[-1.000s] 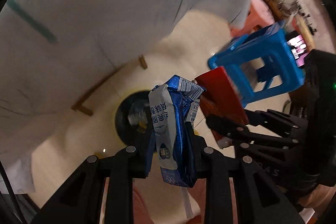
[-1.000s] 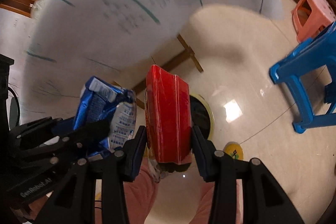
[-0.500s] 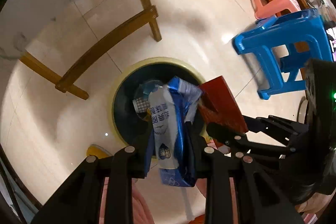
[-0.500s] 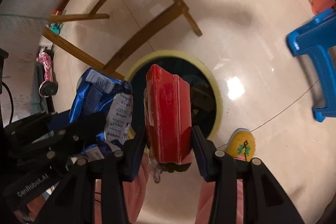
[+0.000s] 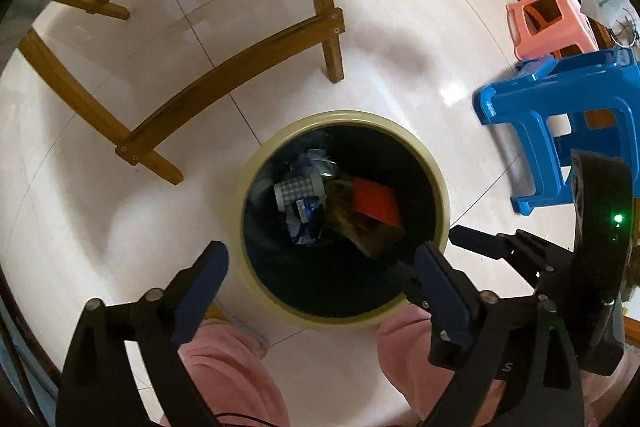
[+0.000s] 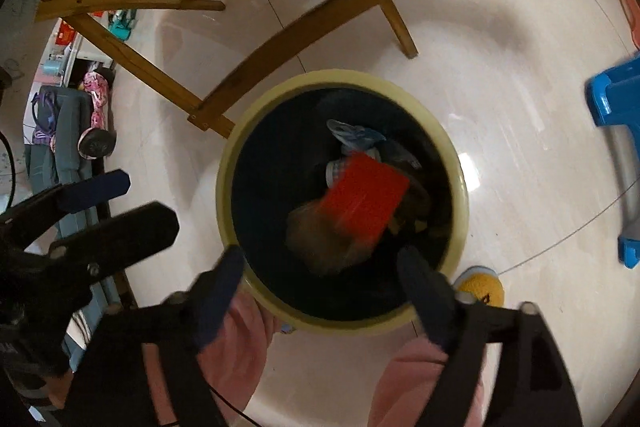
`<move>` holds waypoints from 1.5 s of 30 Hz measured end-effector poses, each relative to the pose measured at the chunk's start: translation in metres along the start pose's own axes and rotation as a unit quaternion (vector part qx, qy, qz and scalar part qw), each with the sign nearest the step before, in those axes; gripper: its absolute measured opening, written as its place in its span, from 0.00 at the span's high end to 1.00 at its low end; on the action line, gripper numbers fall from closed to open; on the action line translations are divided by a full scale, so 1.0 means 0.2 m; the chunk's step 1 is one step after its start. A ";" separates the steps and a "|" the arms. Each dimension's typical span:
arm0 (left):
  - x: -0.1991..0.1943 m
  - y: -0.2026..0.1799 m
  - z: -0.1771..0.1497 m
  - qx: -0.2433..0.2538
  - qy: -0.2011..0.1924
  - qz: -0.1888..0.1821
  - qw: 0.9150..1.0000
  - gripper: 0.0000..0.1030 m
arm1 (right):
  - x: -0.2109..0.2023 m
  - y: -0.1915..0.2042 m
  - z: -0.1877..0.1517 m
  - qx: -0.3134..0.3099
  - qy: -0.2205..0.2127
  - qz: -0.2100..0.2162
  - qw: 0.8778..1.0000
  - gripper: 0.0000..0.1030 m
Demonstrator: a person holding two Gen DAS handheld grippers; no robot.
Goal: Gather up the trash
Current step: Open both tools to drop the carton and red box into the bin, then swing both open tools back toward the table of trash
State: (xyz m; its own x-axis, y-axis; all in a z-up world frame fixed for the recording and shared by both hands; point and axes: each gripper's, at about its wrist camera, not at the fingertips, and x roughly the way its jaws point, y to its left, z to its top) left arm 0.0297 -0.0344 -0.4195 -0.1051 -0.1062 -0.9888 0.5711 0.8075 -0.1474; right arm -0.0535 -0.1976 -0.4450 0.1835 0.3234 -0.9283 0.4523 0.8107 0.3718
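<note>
With both jaws opening, empty, left gripper [image 5: 318, 269] and right gripper [image 6: 320, 273] hang over bin [image 5: 440, 187]; red packet [image 6: 366, 201] beyond fingertips, probably light, crushable, pinch its edge.

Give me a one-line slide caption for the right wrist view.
Right gripper, jaws opening and empty, above the round yellow-rimmed trash bin holding a blurred red packet.
</note>
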 end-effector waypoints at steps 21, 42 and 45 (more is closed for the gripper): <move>-0.76 -0.04 -0.22 0.002 -0.073 -0.001 0.997 0.08 | -0.57 0.19 0.00 -0.005 -0.044 -0.021 0.999 0.20; -2.17 -0.08 -0.18 -0.059 -0.309 0.025 0.949 0.08 | -1.90 0.83 0.13 -0.161 -0.218 -0.019 0.962 0.20; -2.31 -0.06 -0.20 -0.089 -0.337 0.041 0.936 0.08 | -2.02 0.91 0.19 -0.206 -0.240 -0.010 0.949 0.20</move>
State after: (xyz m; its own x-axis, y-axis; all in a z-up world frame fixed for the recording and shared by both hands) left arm 0.0395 0.0280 0.0397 0.5057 -0.3338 -0.7955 0.4044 0.9063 -0.1232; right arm -0.0119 -0.1996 -0.0016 0.5986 0.1268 -0.7909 0.0985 0.9683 0.2297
